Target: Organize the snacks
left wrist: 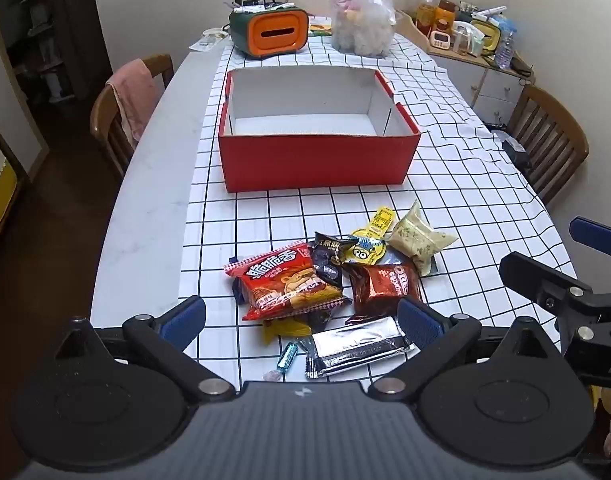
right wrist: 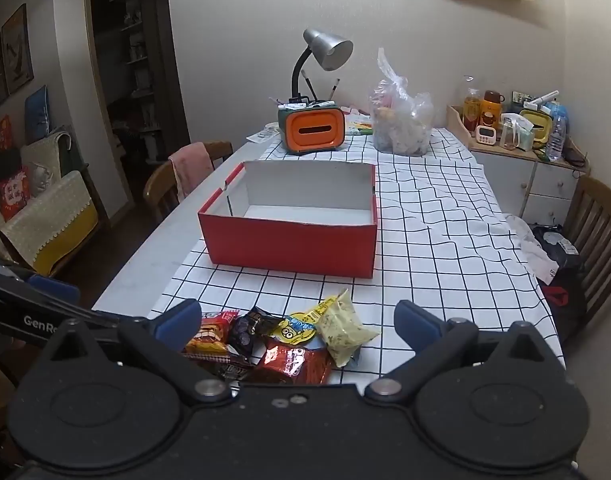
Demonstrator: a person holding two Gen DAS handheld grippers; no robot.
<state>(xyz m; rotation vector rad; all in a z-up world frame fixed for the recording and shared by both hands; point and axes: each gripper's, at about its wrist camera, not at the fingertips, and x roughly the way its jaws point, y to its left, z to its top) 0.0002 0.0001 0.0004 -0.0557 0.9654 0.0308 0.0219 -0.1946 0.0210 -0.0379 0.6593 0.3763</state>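
Note:
A pile of snack packets lies on the checked cloth near the table's front: a red noodle-snack bag (left wrist: 285, 280), a brown Oreo packet (left wrist: 385, 286), a silver bar (left wrist: 355, 346), a yellow Minion packet (left wrist: 363, 250) and a pale green packet (left wrist: 419, 240). An open, empty red box (left wrist: 317, 156) stands behind the pile; it also shows in the right wrist view (right wrist: 289, 240). My left gripper (left wrist: 301, 320) is open just above the near side of the pile. My right gripper (right wrist: 297, 322) is open above the pile, holding nothing.
An orange tissue box with a lamp (left wrist: 275, 32) and a plastic bag of items (left wrist: 361, 28) stand at the table's far end. Wooden chairs (left wrist: 117, 108) sit at both sides. A cabinet with bottles (right wrist: 517, 128) stands at the right.

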